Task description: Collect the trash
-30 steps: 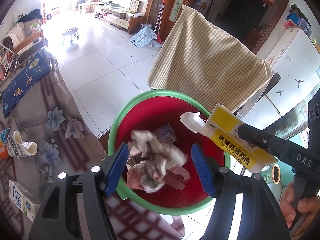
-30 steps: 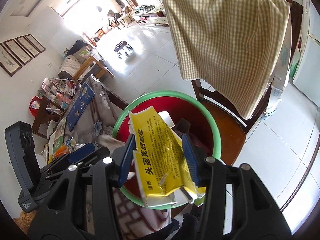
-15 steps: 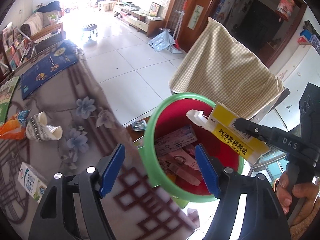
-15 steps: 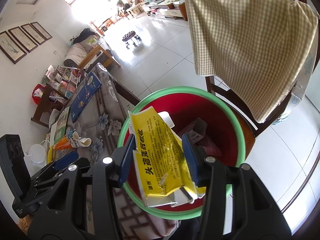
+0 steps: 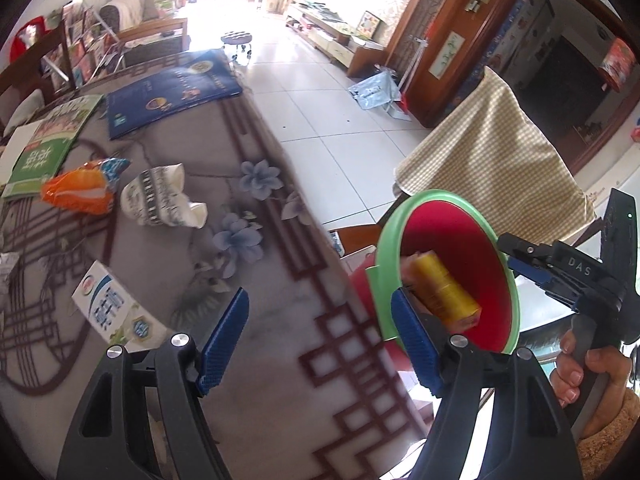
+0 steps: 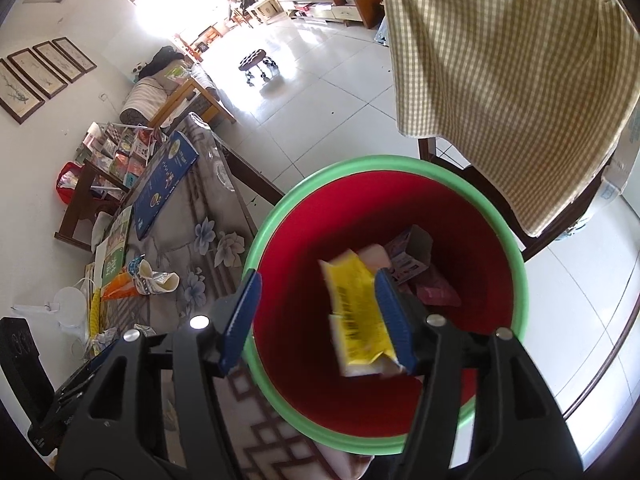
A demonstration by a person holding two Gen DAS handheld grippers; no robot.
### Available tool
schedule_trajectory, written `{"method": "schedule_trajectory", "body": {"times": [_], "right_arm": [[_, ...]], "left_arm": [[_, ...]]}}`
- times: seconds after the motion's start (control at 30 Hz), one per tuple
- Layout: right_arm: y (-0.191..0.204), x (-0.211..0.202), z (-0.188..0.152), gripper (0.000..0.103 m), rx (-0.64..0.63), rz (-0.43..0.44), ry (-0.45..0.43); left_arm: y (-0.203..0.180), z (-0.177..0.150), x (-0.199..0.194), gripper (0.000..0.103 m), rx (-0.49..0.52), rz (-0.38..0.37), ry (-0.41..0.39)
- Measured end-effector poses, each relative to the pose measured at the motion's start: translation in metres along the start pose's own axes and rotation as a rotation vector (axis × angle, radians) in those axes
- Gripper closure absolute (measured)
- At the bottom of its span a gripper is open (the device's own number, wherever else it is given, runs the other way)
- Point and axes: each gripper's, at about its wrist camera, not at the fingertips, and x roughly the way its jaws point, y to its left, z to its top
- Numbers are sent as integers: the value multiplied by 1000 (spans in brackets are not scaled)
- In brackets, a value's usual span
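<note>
Right gripper (image 6: 318,320) jaws spread wide over the red bin (image 6: 496,224); yellow packet (image 6: 358,312) blurred, inside the bin's mouth. Left gripper (image 5: 320,340) spread, empty, above the table (image 5: 256,248).

Chair cloth (image 6: 508,80): tan checked fabric draped over a dark wooden chair back.
Blue poster (image 5: 172,90): lies flat at the far end of the table.
Green booklet (image 5: 44,152): lies flat near the poster.
Stool (image 6: 256,65): stands on the white tiled floor.
Framed pictures (image 6: 44,72): hang in a row on the wall.
</note>
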Motion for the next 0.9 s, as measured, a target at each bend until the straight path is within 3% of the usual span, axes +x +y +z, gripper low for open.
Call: {"method": "schedule_trajectory", "body": {"times": [0.5,0.9], "right_arm": [[55,13,-16,39,-82,25,41],[136,39,-46,37,-194,59,110]], "left_arm": [[78,-25,-15,33,-174,62,16],[162,-48,-38,33,-302,100,-2]]}}
